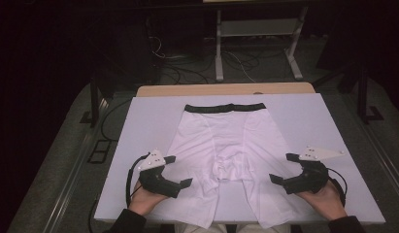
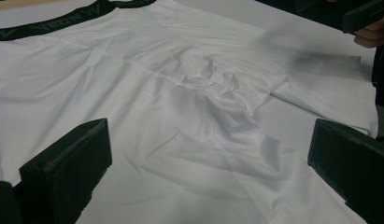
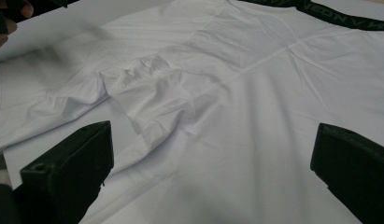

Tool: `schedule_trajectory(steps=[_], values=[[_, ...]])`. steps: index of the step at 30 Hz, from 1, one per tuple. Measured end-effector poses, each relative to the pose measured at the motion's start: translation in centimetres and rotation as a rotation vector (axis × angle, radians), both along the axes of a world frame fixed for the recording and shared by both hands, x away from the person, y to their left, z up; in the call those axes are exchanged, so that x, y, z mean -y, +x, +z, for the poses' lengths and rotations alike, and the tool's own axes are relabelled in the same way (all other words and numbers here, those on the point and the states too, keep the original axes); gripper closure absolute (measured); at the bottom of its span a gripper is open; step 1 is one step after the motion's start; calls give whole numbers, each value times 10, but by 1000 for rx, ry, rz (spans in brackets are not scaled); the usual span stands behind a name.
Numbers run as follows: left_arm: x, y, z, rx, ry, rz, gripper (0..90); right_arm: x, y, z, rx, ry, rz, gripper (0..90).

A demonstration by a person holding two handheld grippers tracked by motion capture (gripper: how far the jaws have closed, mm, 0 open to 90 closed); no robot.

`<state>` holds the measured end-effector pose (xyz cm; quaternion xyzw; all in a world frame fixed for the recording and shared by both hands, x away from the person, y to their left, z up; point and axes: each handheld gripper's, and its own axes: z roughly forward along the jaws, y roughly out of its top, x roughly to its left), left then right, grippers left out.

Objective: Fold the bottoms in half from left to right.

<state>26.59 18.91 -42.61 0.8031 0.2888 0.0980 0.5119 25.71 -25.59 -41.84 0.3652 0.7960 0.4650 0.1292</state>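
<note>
Your shorts (image 1: 225, 145) lie flat and unfolded on the surface (image 1: 139, 126), waistband at the far edge. Both tools, left (image 1: 179, 171) and right (image 1: 280, 168), flank the legs, jaws apart and empty, so no fold looks begun.

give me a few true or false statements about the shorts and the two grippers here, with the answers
1. The white shorts lie spread flat on the white board. True.
2. The black waistband is at the edge nearest the person. False: it lies at the far edge, and the leg openings point toward the person.
3. The left gripper is shut on a leg of the shorts. False: its jaws stand wide apart over the fabric and hold nothing.
4. The right gripper is open. True: its jaws are spread beside the other leg.
5. The shorts are folded in half. False: both legs lie out side by side, with only some wrinkles at the crotch.
</note>
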Motion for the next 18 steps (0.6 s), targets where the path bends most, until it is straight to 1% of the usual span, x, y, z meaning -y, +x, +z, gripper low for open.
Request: schedule_trajectory(steps=[9,13,17,18], values=[[0,0,-1,-2,-2,6,0,-8,3,6,-17,-25,4,0],[0,0,-1,-3,-3,7,0,-9,3,9,-12,-30,4,0],[0,0,-1,-3,-3,7,0,-12,6,17,-4,-30,12,0],[0,0,-1,-3,-3,7,0,-12,6,17,-4,-30,12,0]])
